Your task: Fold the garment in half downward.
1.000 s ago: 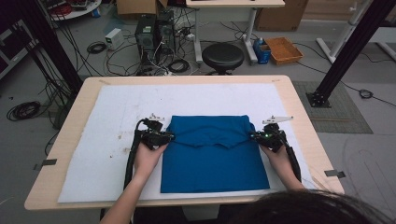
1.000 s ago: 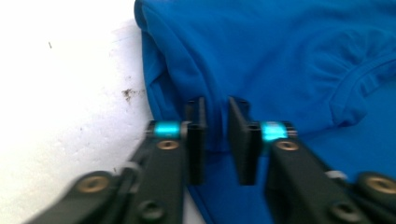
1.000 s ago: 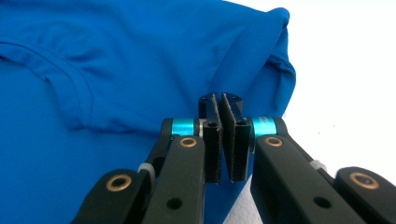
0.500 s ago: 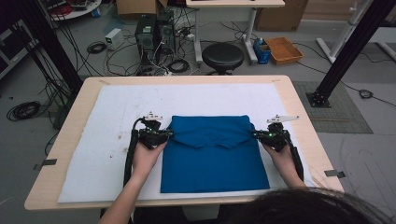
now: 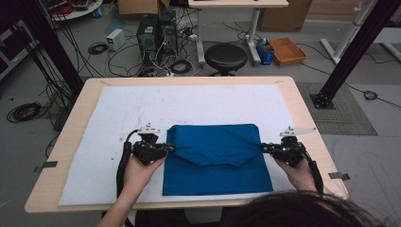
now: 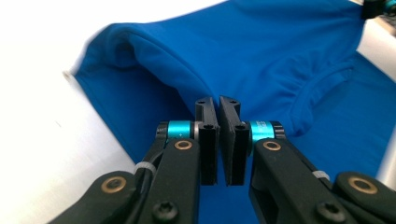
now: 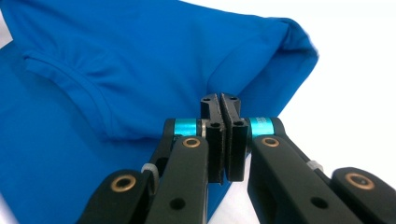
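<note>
- The left tool (image 5: 163, 148) lies nearly level in the person's left hand (image 5: 139, 168), its tips pointing inward across the worktop (image 5: 293, 101) at the left edge of the blue shirt (image 5: 215, 158).
- In the left gripper view the left tool (image 6: 218, 105) has its jaws drawn together on a pinch of the shirt (image 6: 261, 60), with the cloth rising in a loose fold just beyond the tips.
- The left tool's jaws have just been closing, with the cloth between them.
- The right tool (image 5: 265, 148) mirrors it in the right hand (image 5: 295, 170), tips pointing inward at the shirt's right edge.
- In the right gripper view the right tool (image 7: 220, 105) is clamped tight on the shirt's (image 7: 116, 60) edge, and the fold bulges up behind the tips.
- The shirt lies on the white mat (image 5: 123, 113) at the near middle of the worktop. Its upper part is folded down over the lower part, and the neckline curve shows on the folded flap.
- Compared with a second ago, both hands have come nearer to the person's edge of the worktop and lifted slightly.
- The folded flap has come with them, so it now covers more of the shirt's lower part and the shirt's far edge sits closer to the person.
</note>
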A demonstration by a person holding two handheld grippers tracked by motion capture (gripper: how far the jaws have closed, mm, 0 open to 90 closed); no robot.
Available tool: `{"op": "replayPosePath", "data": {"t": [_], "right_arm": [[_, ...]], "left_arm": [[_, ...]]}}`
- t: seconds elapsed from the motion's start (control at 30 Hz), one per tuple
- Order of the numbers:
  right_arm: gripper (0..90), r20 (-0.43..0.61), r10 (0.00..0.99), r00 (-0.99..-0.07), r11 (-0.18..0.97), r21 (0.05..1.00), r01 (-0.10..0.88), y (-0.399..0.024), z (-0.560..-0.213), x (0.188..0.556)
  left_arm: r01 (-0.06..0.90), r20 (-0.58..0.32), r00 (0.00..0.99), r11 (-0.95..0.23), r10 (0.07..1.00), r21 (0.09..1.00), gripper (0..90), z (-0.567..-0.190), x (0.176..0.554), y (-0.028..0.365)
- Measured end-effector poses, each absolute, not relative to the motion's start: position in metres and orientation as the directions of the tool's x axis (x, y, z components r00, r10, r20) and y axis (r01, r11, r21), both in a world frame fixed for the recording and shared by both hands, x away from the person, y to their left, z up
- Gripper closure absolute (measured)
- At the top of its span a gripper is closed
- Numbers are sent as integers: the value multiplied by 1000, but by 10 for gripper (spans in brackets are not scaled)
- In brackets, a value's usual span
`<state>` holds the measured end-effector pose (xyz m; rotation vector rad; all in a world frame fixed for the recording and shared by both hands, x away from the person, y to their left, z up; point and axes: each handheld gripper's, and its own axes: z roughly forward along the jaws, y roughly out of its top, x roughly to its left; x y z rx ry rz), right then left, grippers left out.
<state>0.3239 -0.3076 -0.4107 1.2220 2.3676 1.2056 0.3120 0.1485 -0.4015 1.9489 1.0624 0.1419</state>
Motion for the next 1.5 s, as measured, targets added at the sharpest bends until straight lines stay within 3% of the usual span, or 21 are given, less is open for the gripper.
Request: {"op": "replayPosePath", "data": {"t": [0.3, 0.8, 0.83, 0.93, 1.13, 1.5], "right_arm": [[893, 155, 729, -667, 359, 742, 565, -316, -404, 273], [889, 80, 716, -693, 451, 705, 548, -311, -420, 246], [845, 78, 716, -694, 455, 702, 548, -310, -422, 246], [744, 69, 722, -688, 443, 718, 537, -312, -419, 247], [623, 39, 780, -625, 380, 764, 521, -319, -405, 275], [531, 104, 861, -498, 250, 766, 592, -307, -413, 380]], "left_arm": [[644, -319, 650, -278, 690, 713, 861, -407, 264, 151], [658, -284, 659, -349, 697, 668, 854, -424, 248, 149], [658, -283, 658, -351, 697, 667, 831, -424, 248, 149], [657, -261, 645, -347, 718, 669, 639, -422, 250, 150], [602, -184, 610, -300, 771, 741, 523, -409, 277, 157], [582, -109, 464, -210, 879, 786, 494, -422, 368, 159]]}}
